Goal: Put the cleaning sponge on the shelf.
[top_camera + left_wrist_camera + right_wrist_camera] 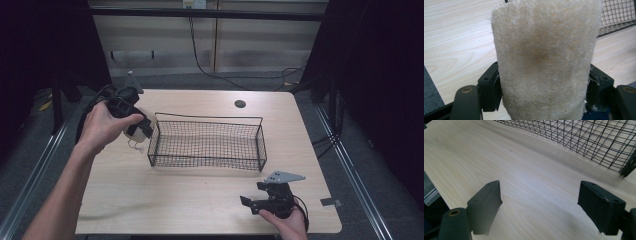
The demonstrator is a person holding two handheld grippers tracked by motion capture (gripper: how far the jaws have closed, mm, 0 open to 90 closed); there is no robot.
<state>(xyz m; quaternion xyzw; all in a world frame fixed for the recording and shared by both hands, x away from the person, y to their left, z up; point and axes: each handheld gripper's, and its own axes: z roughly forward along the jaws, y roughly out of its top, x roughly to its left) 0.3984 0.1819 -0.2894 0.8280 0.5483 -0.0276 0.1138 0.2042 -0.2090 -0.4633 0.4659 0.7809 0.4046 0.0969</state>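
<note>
Two hands: left raised beside wire basket [207, 142], right low near table [200, 200] edge
Left gripper [142, 127]: clamps fuzzy cream roll [544, 57]
Roll axis: along jaws
Right gripper [539, 202]: wide, nothing held

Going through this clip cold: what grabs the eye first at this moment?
First, the cream fuzzy pad clamped in the left tongs, held just off the left end of the black wire basket. The basket sits mid-table with nothing inside it. The right tongs rest open and empty near the table's front right corner.
</note>
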